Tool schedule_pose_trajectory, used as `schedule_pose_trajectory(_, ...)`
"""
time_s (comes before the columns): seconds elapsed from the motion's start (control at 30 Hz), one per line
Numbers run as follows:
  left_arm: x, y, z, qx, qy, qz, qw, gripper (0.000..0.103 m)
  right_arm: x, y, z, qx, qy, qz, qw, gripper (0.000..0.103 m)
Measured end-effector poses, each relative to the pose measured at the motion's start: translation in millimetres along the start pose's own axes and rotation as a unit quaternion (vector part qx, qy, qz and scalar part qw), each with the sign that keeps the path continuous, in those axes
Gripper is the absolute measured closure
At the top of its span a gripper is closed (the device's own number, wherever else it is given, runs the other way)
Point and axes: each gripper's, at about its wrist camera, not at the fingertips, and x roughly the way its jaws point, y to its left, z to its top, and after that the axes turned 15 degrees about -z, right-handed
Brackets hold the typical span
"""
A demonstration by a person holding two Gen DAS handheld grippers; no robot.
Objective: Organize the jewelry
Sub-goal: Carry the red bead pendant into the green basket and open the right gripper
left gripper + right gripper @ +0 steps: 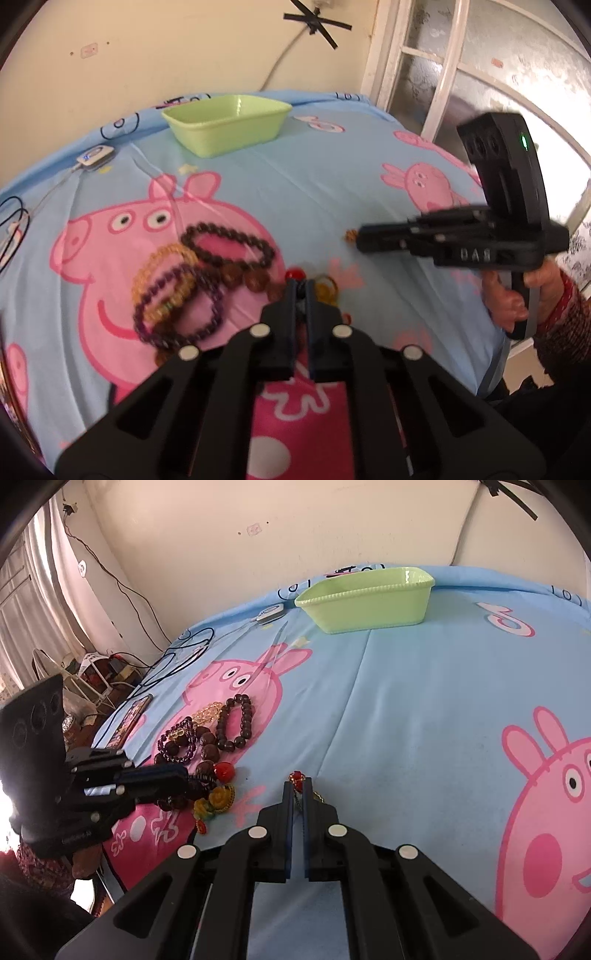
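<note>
Looking like a lived-in bedroom at home: a bed (424, 709) wearing a blue cartoon-pig sheet (314, 184), pushed against a scuffed cream wall (258, 524). Showing a curtained window (33, 602) on one side and a frosted-glass door (461, 74) on the other. Trailing charging cables (173, 657) and a phone (129, 720) over the bedding, crowding household clutter (99, 672) on the floor beside it.

Cream wall (258, 524), frosted window (480, 74), pale curtain (33, 602), cartoon-pig bedsheet (424, 701).
</note>
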Motion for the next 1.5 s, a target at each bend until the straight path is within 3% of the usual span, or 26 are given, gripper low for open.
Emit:
schedule_pose_trajectory(0.33, -21.8, 31.2, 56.4, -0.045, -0.04, -0.066, 0.996, 0.099, -3.6, -19.6, 24.7, 0.05, -0.004, 0.067, 0.997, 0.103)
schedule_pose_trajectory(0.6, -11.8, 71.1, 126.2, -0.065, -0.058, -0.074, 0.9934, 0.099, -1.3, -42.1, 101.2, 0.058, -0.043, 0.046, 0.996, 0.103)
schedule_pose_trajectory(0.83, 28.6, 115.0, 194.5, -0.088, -0.062, -0.054, 0.9927, 0.099, 41.3, -71.9, 173.5, 0.095, -0.041, 0.044, 0.994, 0.103)
schedule_pose_trajectory(0.97, 62.4, 139.6, 216.0, -0.097, -0.05, -0.008, 0.9939, 0.098, 79.0, -78.7, 203.1, 0.111, -0.033, 0.048, 0.992, 0.103)
schedule_pose_trajectory(1.07, 84.7, 161.6, 227.1, -0.121, -0.041, 0.024, 0.9916, 0.092, 111.6, -77.4, 225.2, 0.105, -0.015, 0.015, 0.994, 0.103)
schedule_pose_trajectory(1.13, 90.5, 169.4, 229.7, -0.129, -0.035, 0.038, 0.9903, 0.092, 120.1, -78.4, 231.6, 0.102, -0.015, -0.013, 0.995, 0.103)
schedule_pose_trajectory(1.23, 83.2, 167.2, 224.8, -0.134, -0.041, 0.031, 0.9896, 0.092, 116.6, -80.9, 226.3, 0.104, -0.02, -0.016, 0.994, 0.103)
schedule_pose_trajectory(1.4, 49.7, 150.2, 198.4, -0.145, -0.056, 0.024, 0.9875, 0.092, 80.5, -77.0, 186.6, 0.108, -0.041, 0.0, 0.993, 0.103)
schedule_pose_trajectory(1.5, 18.0, 132.5, 159.7, -0.155, -0.068, 0.019, 0.9853, 0.092, 60.4, -71.4, 156.0, 0.126, -0.05, 0.031, 0.99, 0.103)
